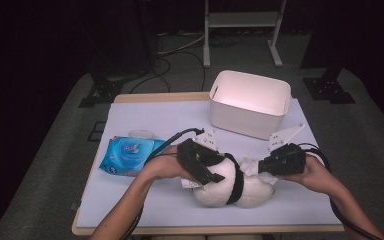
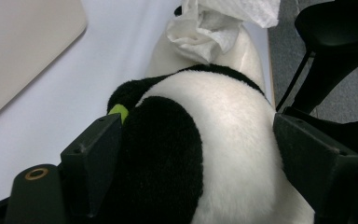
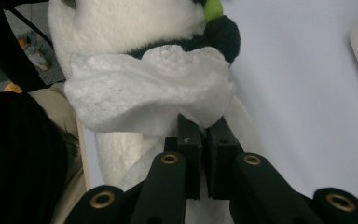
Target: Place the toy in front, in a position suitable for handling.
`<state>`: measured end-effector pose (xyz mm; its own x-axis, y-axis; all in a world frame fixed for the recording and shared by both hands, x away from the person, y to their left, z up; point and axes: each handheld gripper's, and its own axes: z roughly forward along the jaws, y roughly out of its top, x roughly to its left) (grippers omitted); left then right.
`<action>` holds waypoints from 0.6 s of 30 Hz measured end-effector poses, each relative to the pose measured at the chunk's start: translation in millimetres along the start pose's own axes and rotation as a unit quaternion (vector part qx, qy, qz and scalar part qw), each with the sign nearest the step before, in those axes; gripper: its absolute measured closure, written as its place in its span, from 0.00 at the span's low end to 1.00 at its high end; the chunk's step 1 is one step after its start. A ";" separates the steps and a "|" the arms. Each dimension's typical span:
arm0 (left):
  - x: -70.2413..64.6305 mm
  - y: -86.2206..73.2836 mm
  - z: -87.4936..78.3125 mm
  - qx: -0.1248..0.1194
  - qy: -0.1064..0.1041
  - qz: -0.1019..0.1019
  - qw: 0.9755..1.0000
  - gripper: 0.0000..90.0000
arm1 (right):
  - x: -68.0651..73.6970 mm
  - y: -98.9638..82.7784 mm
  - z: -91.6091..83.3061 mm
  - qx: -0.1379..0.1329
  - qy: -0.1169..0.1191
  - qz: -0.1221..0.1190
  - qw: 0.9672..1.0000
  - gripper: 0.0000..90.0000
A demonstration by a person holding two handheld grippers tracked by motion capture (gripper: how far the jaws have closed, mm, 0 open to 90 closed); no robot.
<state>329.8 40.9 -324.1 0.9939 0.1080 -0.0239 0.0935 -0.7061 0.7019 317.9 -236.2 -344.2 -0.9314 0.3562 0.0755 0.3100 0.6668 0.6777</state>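
Observation:
A black-and-white plush panda (image 1: 230, 189) lies on the white table top (image 1: 155, 112) near its front edge. My left gripper (image 1: 215, 172) reaches over the panda from the left. In the left gripper view its jaws (image 2: 193, 135) stand wide on either side of the panda's body (image 2: 228, 116), both pressing into the fur. My right gripper (image 1: 261, 166) comes in from the right, shut on a crumpled white wipe (image 1: 250, 167). In the right gripper view the wipe (image 3: 144, 88) is pinched between the closed fingertips (image 3: 204, 128) and rests against the panda (image 3: 121, 23).
A white open bin (image 1: 250, 102) stands at the back right of the table. A blue pack of wipes (image 1: 127, 155) lies to the left, with a small pale round thing (image 1: 141, 133) behind it. Both forearms come in over the front edge.

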 end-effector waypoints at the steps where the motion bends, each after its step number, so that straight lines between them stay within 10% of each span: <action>1: -0.5 0.3 -0.7 -0.002 0.000 0.001 1.000 0.18 | 0.7 -0.7 -0.4 -0.002 -0.001 0.001 1.000 0.95; 18: 2.4 -10.0 -4.6 0.004 0.014 -0.012 1.000 0.22 | 4.1 -8.0 -9.6 0.006 -0.013 0.001 1.000 0.95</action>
<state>331.0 51.4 -327.9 0.9894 0.1438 -0.0199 0.1169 -0.7081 0.6964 309.8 -246.3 -342.3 -0.9253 0.3747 0.0577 0.3146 0.6739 0.6685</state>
